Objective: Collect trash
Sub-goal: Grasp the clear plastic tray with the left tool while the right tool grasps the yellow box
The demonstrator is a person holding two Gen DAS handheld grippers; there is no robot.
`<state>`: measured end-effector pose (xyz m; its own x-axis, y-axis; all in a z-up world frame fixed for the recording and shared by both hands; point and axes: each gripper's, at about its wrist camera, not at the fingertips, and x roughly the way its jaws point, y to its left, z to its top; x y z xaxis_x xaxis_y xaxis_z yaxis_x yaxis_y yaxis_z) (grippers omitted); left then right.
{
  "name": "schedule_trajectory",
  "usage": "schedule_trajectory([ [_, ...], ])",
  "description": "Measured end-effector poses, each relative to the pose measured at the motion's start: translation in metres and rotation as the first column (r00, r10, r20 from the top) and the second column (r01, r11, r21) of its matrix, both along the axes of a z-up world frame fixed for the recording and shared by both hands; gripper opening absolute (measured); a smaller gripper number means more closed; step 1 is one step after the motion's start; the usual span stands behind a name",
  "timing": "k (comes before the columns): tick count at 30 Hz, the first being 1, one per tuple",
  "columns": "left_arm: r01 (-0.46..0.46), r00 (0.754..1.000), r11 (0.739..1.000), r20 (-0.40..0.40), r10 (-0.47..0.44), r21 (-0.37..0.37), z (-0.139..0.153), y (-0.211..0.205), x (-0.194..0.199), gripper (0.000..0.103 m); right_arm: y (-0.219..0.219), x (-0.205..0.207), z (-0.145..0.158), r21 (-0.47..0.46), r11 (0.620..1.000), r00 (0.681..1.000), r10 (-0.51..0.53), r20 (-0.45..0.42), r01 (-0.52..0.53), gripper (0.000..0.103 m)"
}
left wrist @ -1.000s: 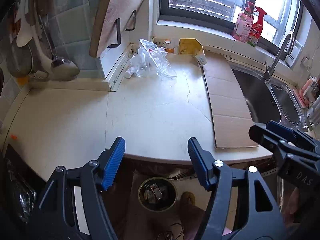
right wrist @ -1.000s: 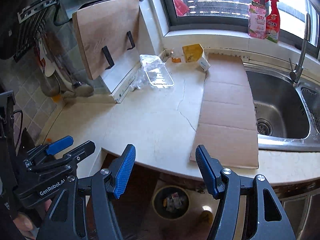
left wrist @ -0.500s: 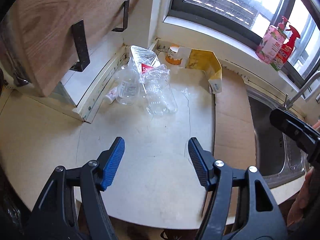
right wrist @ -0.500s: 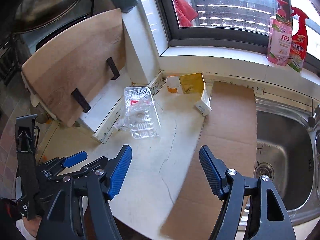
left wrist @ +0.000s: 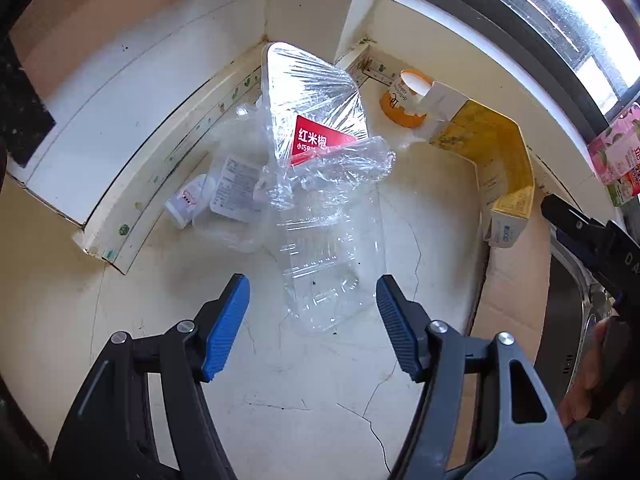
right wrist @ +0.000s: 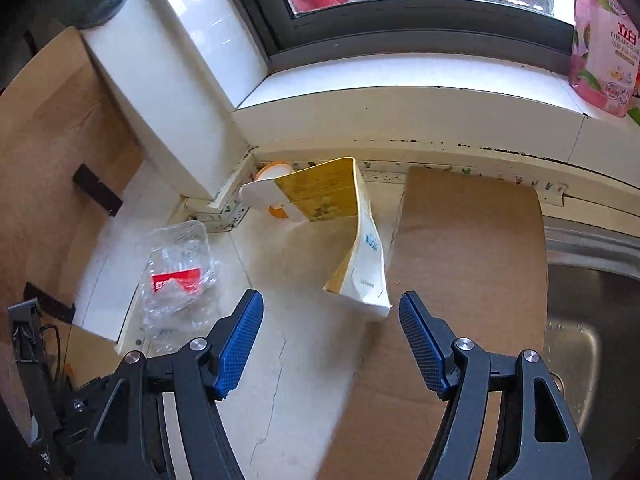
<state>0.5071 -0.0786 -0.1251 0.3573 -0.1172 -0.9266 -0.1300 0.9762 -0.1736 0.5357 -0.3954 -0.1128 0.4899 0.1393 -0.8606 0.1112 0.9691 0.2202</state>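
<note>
A crumpled clear plastic tray with a red label [left wrist: 320,184] lies on the counter corner, over a smaller clear container [left wrist: 236,200] and a small white bottle [left wrist: 186,200]. My left gripper [left wrist: 312,320] is open, its jaws either side of the tray's near end. A torn yellow carton [left wrist: 496,160] and an orange cup [left wrist: 404,100] lie behind. In the right wrist view, my right gripper [right wrist: 332,344] is open, just short of the carton [right wrist: 344,216]. The plastic tray [right wrist: 176,280] lies to its left.
A brown cardboard sheet [right wrist: 460,280] covers the counter beside the steel sink [right wrist: 592,320]. A wooden board [right wrist: 44,152] leans at the left. A pink detergent pouch [right wrist: 600,36] stands on the windowsill. The white wall ledge [left wrist: 132,128] bounds the corner.
Both grippers have moved forward over the counter toward the back corner. The left now frames the plastic tray; the right has closed in on the yellow carton. Both remain open.
</note>
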Motion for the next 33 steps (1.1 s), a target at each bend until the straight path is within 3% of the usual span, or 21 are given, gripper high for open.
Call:
schedule_trajectory([
  [10, -0.071, 0.996, 0.997, -0.052, 0.070, -0.012, -0.030, -0.001, 0.018, 0.049, 0.004, 0.043, -0.070, -0.030, 0.999, 0.998, -0.032, -0.062, 0.030, 0.071],
  [12, -0.077, 0.995, 0.997, -0.060, 0.076, -0.009, -0.034, -0.003, 0.021, 0.037, 0.007, 0.045, -0.078, -0.041, 0.998, 0.998, -0.043, -0.055, 0.040, 0.062],
  [13, -0.081, 0.994, 0.997, -0.067, 0.081, -0.003, -0.035, -0.003, 0.022, 0.034, 0.007, 0.047, -0.082, -0.040, 0.998, 0.997, -0.046, -0.055, 0.044, 0.051],
  [14, -0.088, 0.993, 0.996, -0.074, 0.088, 0.005, -0.037, -0.003, 0.023, 0.029, 0.007, 0.049, -0.087, -0.040, 0.998, 0.997, -0.050, -0.061, 0.048, 0.049],
  [22, -0.080, 0.997, 0.996, 0.020, 0.080, 0.032, -0.020, -0.013, 0.015, 0.011, 0.011, 0.033, -0.088, -0.047, 0.996, 0.997, -0.077, -0.012, 0.076, 0.045],
  [25, -0.063, 0.998, 0.994, 0.037, 0.060, 0.089, -0.014, -0.019, 0.011, 0.010, 0.009, 0.024, -0.086, -0.020, 0.996, 0.996, -0.091, 0.005, 0.091, 0.044],
  [33, -0.044, 0.994, 0.995, 0.103, 0.035, 0.088, 0.007, -0.023, -0.013, 0.010, 0.010, -0.003, -0.074, 0.050, 0.993, 0.992, -0.108, 0.058, 0.105, 0.043],
])
